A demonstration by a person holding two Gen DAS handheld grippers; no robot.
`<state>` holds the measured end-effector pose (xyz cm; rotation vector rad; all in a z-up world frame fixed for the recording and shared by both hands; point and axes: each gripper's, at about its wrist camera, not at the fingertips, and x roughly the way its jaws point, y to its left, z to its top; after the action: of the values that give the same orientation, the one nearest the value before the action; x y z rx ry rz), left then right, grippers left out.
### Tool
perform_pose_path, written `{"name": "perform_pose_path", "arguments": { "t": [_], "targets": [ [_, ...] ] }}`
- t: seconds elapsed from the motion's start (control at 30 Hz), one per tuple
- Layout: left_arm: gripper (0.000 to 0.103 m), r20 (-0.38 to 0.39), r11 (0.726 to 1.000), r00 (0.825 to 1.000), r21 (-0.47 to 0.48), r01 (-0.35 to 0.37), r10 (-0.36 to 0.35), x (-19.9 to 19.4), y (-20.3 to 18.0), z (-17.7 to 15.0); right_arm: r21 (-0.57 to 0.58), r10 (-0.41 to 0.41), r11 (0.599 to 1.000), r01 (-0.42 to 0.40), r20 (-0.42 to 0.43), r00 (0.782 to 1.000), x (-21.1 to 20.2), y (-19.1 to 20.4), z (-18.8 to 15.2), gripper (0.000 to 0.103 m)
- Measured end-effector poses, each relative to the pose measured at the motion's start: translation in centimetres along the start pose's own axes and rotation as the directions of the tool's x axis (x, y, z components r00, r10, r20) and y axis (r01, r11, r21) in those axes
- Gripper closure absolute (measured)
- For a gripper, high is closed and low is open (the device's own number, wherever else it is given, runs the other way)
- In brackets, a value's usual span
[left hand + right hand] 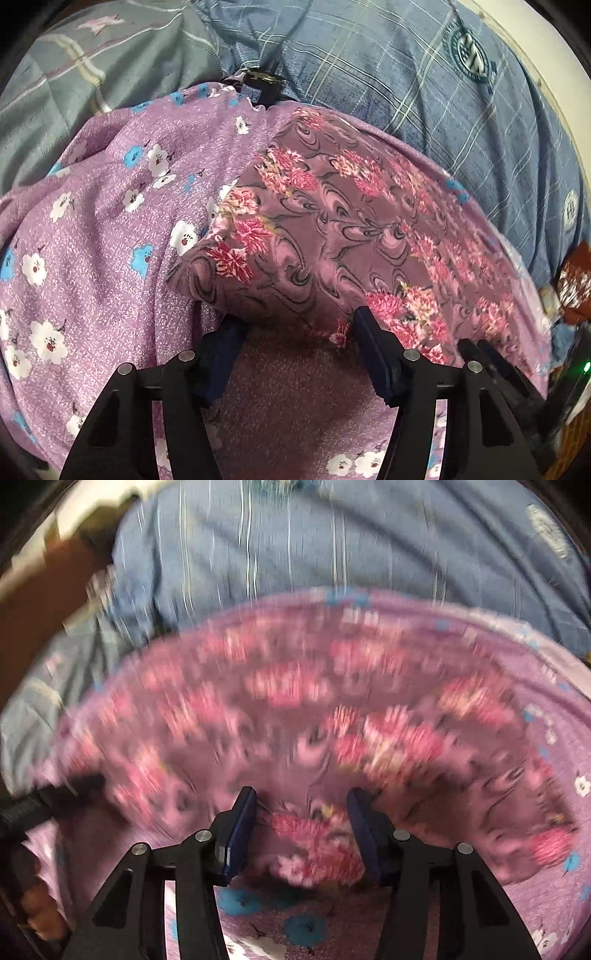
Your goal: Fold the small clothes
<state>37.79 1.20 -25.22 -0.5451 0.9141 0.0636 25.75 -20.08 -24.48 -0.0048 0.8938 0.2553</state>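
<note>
Left wrist view: my left claw [295,328] stands wide open, jaws well apart, gripping nothing. The near edge of the pink floral garment [332,229] lies just ahead of the fingertips; the left fingertip sits partly under its drooping corner, and I cannot tell whether it touches. This garment, mauve with pink-red flowers and dark swirls, rests on top of a larger lilac cloth [103,240] printed with white and blue blossoms. Beyond both lies a blue plaid bedsheet [424,92] with round emblems, and to the far left a grey-green plaid cloth [92,74]. A small dark device with a cable [262,83] sits at the far edge of the lilac cloth. At the right rim I see a reddish-brown patterned item [574,280], too cut off to identify.

Right wrist view: heavily motion-blurred. My right claw [301,801] is also open, jaws apart, with a bunched fold of the pink floral garment [317,845] lying between the fingers; no clamping visible. The garment spreads ahead across the lilac cloth [554,867], with the blue plaid bedsheet [332,546] behind. At the left edge, a dark object [48,801], possibly the other claw; I cannot tell.
</note>
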Motion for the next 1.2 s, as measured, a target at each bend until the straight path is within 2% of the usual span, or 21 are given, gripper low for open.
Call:
{"name": "perform_pose_path", "arguments": {
  "t": [0.07, 0.17, 0.4, 0.43, 0.53, 0.57, 0.73, 0.83, 0.9, 0.93, 1.0, 1.07, 1.13, 1.2],
  "targets": [
    [0.042, 0.001, 0.999, 1.0, -0.032, 0.029, -0.029, -0.2, 0.5, 0.0, -0.05, -0.037, 0.998, 0.038, 0.019, 0.999, -0.2, 0.8, -0.1, 0.049],
    [0.042, -0.014, 0.994, 0.996, -0.067, 0.089, -0.09, -0.2, 1.0, 0.1, -0.021, -0.018, 1.0, 0.018, 0.012, 1.0, -0.1, 0.4, -0.1, 0.046],
    [0.045, 0.013, 0.989, 0.995, -0.107, 0.1, -0.1, 0.6, 1.6, 1.1, -0.035, -0.019, 0.999, 0.02, 0.012, 1.0, 0.1, 0.5, -0.1, 0.042],
    [0.05, 0.02, 0.989, 0.995, -0.107, 0.1, -0.098, 0.7, 1.6, 1.2, -0.033, -0.018, 0.999, 0.019, 0.012, 1.0, 0.1, 0.5, -0.1, 0.042],
    [0.073, 0.037, 0.989, 0.995, -0.109, 0.097, -0.094, 1.3, 1.2, 1.5, -0.022, -0.007, 1.0, 0.007, 0.013, 1.0, 0.2, 0.3, 0.0, 0.042],
    [0.076, 0.044, 0.989, 0.995, -0.113, 0.099, -0.094, 1.5, 1.2, 1.6, -0.021, -0.004, 1.0, 0.005, 0.014, 1.0, 0.2, 0.2, -0.1, 0.041],
    [0.078, 0.069, 0.989, 0.993, -0.109, 0.098, -0.091, 2.4, 0.8, 2.0, 0.001, 0.027, 1.0, -0.027, 0.021, 0.999, 0.2, 0.0, -0.2, 0.034],
    [0.072, 0.06, 0.99, 0.995, -0.111, 0.089, -0.082, 3.1, 0.5, 2.0, -0.017, 0.036, 0.999, -0.036, 0.017, 0.999, 0.3, 0.2, -0.2, 0.031],
    [0.072, 0.068, 0.991, 0.994, -0.102, 0.087, -0.08, 3.2, 0.2, 2.1, -0.022, 0.031, 0.999, -0.031, 0.015, 0.999, 0.3, 0.3, -0.3, 0.031],
    [0.073, 0.071, 0.992, 0.994, -0.093, 0.087, -0.081, 3.1, 0.2, 2.1, -0.02, 0.03, 0.999, -0.03, 0.014, 0.999, 0.3, 0.3, -0.2, 0.031],
    [0.083, 0.094, 0.997, 0.994, -0.05, 0.065, -0.06, 3.0, -0.3, 2.1, -0.017, 0.027, 1.0, -0.026, 0.011, 1.0, 0.3, 0.3, -0.2, 0.031],
    [0.091, 0.111, 0.999, 0.993, -0.012, 0.051, -0.05, 2.7, -0.8, 2.0, -0.006, 0.025, 1.0, -0.025, 0.017, 1.0, 0.1, 0.3, -0.2, 0.032],
    [0.094, 0.154, 0.998, 0.986, 0.019, 0.063, -0.065, 1.9, -1.1, 1.7, -0.009, 0.024, 1.0, -0.024, 0.025, 0.999, -0.1, 0.3, -0.3, 0.037],
    [0.094, 0.2, 0.997, 0.978, 0.066, 0.046, -0.058, 1.1, -1.8, 1.6, 0.013, 0.027, 1.0, -0.028, 0.046, 0.999, -0.5, -0.1, -0.2, 0.055]
  ]
}}
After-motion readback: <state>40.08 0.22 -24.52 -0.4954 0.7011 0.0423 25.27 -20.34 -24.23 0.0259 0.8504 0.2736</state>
